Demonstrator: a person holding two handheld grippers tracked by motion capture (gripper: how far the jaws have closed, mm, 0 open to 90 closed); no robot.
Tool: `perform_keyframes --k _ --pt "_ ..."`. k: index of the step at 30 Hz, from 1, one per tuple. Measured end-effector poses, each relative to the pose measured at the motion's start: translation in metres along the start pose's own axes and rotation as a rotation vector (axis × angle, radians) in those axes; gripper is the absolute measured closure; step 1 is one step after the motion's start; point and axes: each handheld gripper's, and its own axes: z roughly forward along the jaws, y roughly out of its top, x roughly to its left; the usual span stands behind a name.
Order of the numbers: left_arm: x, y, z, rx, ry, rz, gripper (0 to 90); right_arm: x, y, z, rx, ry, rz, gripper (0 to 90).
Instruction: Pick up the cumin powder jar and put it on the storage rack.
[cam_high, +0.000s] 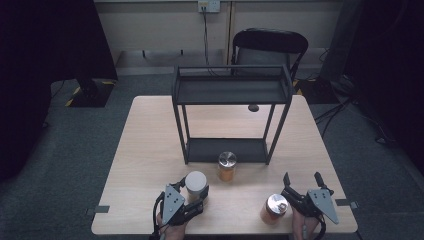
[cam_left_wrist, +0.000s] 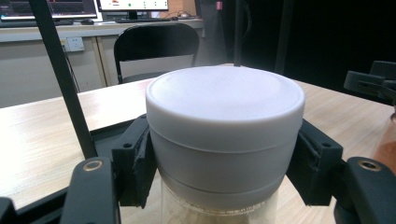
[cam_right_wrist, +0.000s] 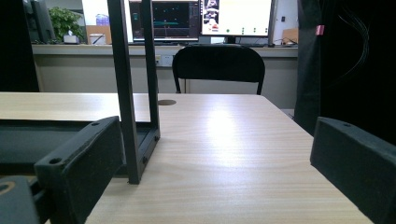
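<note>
High view: a light wooden counter (cam_high: 150, 145) carries a black two-tier metal rack (cam_high: 231, 114) at its middle, with a black chair (cam_high: 270, 46) behind the far edge. The left tongs (cam_high: 195, 196) sit near the front edge, left of centre, and pinch a white-lidded jar (cam_high: 196, 184) that stands upright on the counter. Left gripper view shows the grip closely: the two black pads (cam_left_wrist: 140, 163) press against opposite sides of the jar (cam_left_wrist: 224, 135), just below the broad white lid, and the clear body under the lid holds something pale.

A second jar with a silver lid and orange contents (cam_high: 227, 166) stands just in front of the rack's lower shelf, near the white-lidded one but apart from it. A third jar, also silver-lidded with brownish contents (cam_high: 273, 208), stands near the front right edge, just beside the right tongs (cam_high: 303, 180).

Those right tongs are spread wide with nothing between them. Right gripper view looks between them along bare counter (cam_right_wrist: 224, 154) toward a leg of the rack (cam_right_wrist: 126, 93) and the chair (cam_right_wrist: 218, 63).
</note>
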Motion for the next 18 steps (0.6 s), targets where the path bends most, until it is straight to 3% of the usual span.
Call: perform_keyframes --k 18 --pt "0.0039 0.0096 0.0060 -0.009 0.025 -0.002 33.9 0.0000 0.0000 -0.0001 0.000 0.000 0.000 1.8"
